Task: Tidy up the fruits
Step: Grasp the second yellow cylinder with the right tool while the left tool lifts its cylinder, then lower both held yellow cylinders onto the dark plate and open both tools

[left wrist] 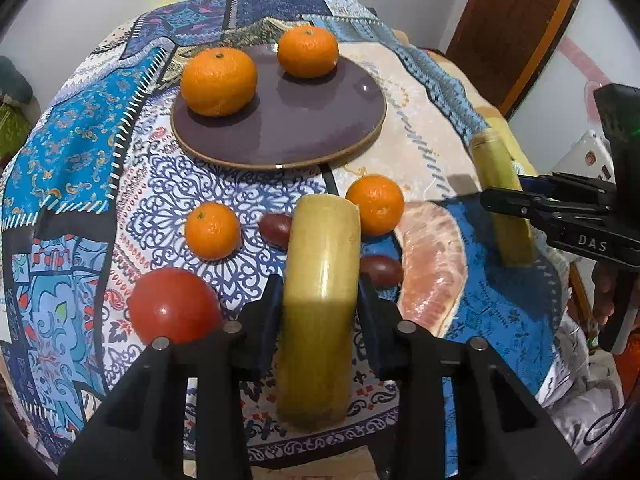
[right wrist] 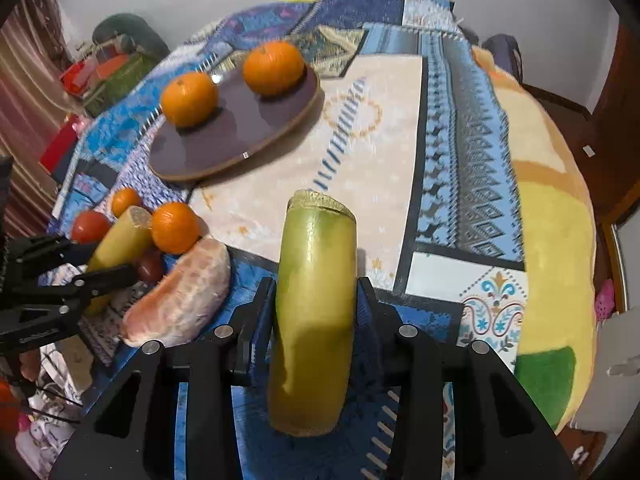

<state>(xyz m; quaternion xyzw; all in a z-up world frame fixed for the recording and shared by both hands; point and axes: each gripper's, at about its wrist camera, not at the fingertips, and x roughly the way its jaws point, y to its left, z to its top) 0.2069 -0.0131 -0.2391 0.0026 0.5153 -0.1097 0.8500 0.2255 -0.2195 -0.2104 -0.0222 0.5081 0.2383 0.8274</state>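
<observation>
Left tongs (left wrist: 320,300) clamping one sugarcane piece (left wrist: 322,280), right tongs (right wrist: 316,304) clamping another sugarcane piece (right wrist: 314,300), both lifted over the desk (right wrist: 380,152). Crowding beneath: tomato (left wrist: 174,306), pomelo segment (left wrist: 434,268), loose tangerines (left wrist: 212,231). Farther off, sitting on the purple plate (left wrist: 320,120): two tangerines (left wrist: 218,82).

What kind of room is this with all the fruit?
Probably a room in someone's home, maybe a dining corner. A patchwork tablecloth covers the table, a purple plate holds two oranges, and a wooden door stands behind.
</observation>
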